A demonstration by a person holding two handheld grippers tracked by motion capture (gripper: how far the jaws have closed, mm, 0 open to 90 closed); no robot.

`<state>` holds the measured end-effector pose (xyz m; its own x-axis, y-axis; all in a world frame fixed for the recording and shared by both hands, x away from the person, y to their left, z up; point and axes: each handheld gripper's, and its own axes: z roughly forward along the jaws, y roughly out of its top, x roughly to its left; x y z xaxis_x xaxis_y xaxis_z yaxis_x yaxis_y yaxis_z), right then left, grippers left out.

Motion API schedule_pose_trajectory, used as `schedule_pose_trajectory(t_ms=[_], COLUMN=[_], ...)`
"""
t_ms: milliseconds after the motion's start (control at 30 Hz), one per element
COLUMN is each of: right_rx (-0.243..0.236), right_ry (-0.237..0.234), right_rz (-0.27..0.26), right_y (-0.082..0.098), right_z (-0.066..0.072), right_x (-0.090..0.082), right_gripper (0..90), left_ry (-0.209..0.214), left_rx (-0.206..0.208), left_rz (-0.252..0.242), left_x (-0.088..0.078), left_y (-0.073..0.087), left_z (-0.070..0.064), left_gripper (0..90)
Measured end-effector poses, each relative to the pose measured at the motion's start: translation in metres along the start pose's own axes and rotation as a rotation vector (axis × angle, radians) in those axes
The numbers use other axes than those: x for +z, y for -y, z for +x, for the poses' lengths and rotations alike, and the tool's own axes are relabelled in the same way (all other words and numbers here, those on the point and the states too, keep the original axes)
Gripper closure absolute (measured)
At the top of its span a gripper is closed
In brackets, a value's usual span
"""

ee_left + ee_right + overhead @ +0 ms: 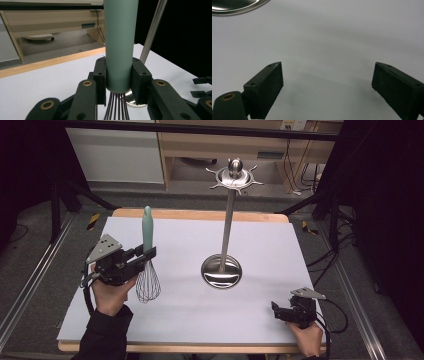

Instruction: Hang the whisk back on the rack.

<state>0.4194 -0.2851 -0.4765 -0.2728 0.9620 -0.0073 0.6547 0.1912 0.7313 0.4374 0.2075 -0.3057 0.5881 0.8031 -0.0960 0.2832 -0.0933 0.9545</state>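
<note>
A dim room with a pale wooden desk at the back lies beyond my work area, and in front of it sits the surface, a wooden top covered by a white sheet. My left hand comes up from the near edge with the forearm in a dark sleeve, wrapped round the left hand-held gripper, which is raised off the surface and points toward the middle. Its jaws are pinched on the mint-green handle of a wire whisk. In the left gripper view the black pads press both sides of the handle near its lower end. The whisk stands upright, its long axis vertical, handle tip up above the hand-held gripper and the wire balloon hanging below the jaws, just above the sheet; I cannot tell whether it touches.

Beyond that hand-held gripper, toward the centre, stands a polished steel utensil stand with a round base, a thin pole and a hooked crown at the top.

My right hand rests low at the near right corner, holding the right hand-held gripper close to the sheet, aimed toward the stand. Its jaws are spread wide with nothing between them.
</note>
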Motion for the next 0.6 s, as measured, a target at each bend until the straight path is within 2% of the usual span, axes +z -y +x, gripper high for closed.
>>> schedule_pose_trajectory(t_ms=[333,600], right_rx=[0.002,0.003], right_ry=[0.000,0.000], right_rz=[-0.004,-0.002], right_y=[0.000,0.000], right_z=[0.000,0.000], right_x=[0.000,0.000], right_gripper=[10.7,10.7], left_ry=[0.041,0.053], left_rx=[0.025,0.045], left_rz=[-0.022,-0.032], left_x=[0.012,0.015], left_y=[-0.018,-0.026], left_z=[-0.016,-0.024], left_gripper=[68.4,68.5])
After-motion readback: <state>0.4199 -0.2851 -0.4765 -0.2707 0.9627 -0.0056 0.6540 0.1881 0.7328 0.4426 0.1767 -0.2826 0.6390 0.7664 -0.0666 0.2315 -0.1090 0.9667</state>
